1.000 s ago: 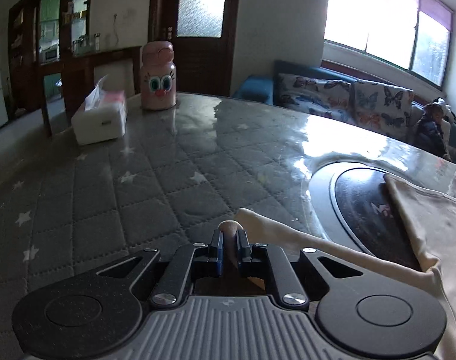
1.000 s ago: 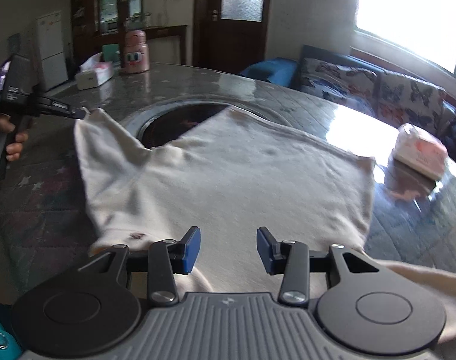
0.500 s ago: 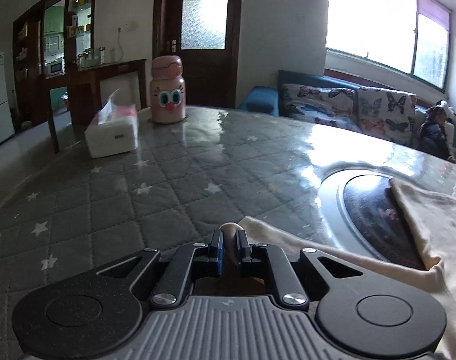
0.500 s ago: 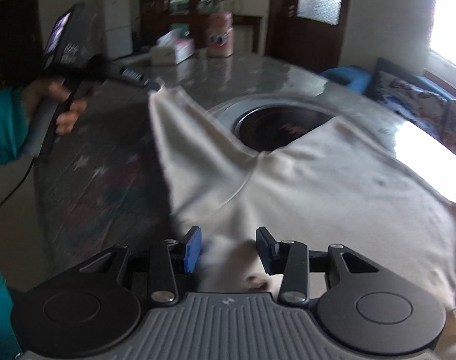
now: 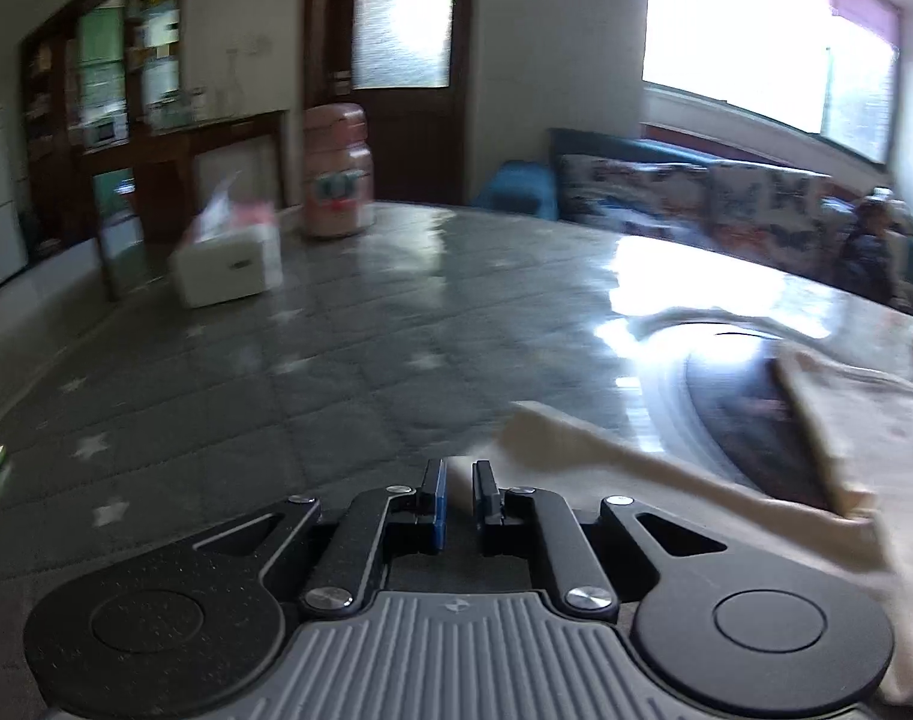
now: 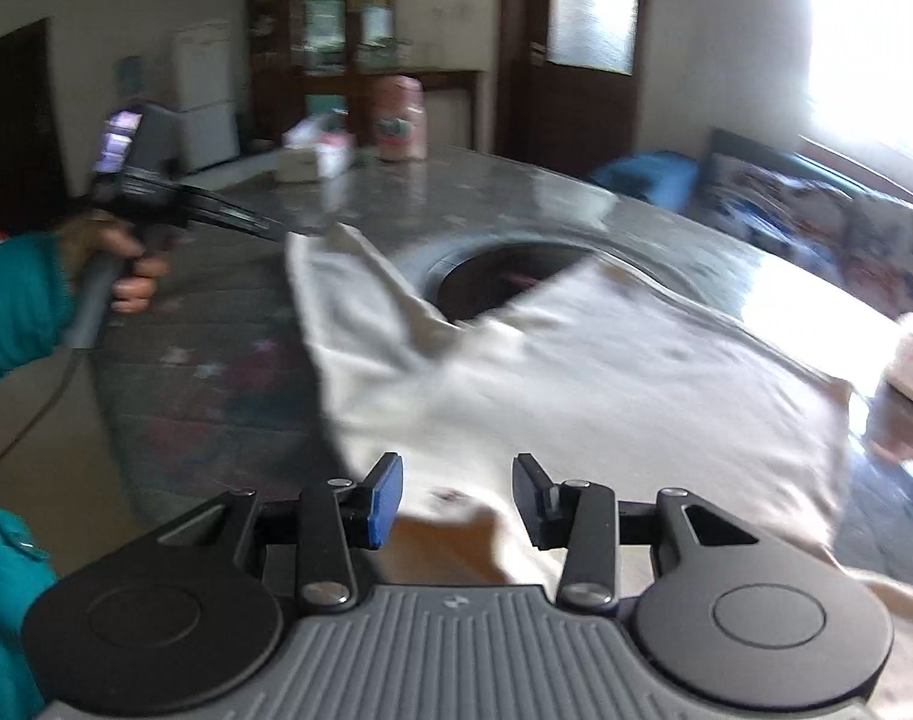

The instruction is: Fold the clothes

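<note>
Pinching the sleeve tip of this cream shirt point(image 6: 576, 384) with my left gripper point(image 5: 455, 495), jaws nearly closed on it. Shirt's spread on the table point(image 5: 348, 360). Right gripper point(image 6: 456, 495) gapes wide over the hem. Light, floppy cloth, so grab corners.

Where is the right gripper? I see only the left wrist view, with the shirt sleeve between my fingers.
Observer: The right gripper is open above the near edge of the shirt and holds nothing.
Operator: Is the rest of the shirt lying flat?
Observer: Mostly. Its body is spread on the table and covers part of the dark round hollow.
Operator: How does my sleeve look from there?
Observer: The left gripper pinches only the tip, and the sleeve runs straight from it to the body.
</note>
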`<state>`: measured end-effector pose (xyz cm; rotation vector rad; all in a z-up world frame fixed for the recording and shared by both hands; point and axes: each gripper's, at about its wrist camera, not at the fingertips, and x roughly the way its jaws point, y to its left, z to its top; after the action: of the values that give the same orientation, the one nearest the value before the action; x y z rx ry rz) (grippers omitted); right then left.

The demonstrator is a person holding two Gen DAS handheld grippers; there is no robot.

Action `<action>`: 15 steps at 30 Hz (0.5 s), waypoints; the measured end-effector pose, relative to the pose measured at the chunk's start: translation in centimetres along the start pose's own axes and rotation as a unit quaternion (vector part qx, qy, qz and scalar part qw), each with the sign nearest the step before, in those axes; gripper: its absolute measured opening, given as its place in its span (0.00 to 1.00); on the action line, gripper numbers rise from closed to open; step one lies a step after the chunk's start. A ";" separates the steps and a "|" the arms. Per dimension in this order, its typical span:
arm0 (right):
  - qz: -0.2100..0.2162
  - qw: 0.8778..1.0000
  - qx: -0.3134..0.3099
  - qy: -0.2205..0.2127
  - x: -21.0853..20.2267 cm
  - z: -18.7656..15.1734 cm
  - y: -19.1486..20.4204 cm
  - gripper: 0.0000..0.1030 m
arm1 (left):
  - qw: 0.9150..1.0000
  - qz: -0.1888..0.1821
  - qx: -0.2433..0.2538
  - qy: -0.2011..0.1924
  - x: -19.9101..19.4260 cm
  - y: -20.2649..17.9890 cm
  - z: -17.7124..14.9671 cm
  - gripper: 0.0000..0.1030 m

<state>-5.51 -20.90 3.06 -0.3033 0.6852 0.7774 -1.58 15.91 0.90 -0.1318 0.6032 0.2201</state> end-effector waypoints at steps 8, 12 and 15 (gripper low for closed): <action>0.019 0.999 0.004 0.035 0.5 -2.7 0.4 0.42 | 0.982 -0.170 0.078 0.010 -3.3 -8.8 -0.8 0.46; 0.024 0.999 0.004 0.024 -0.8 -2.8 0.7 0.40 | 0.963 -0.236 0.125 0.015 -4.5 -13.5 -1.8 0.49; 0.004 1.000 0.007 0.010 -1.8 -2.6 0.2 0.40 | 0.955 -0.259 0.141 0.019 -4.7 -16.3 -2.4 0.55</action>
<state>-7.75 -22.95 2.34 -0.2959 0.7103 0.7788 -2.70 -1.14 2.64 -0.0142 0.6116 -0.3780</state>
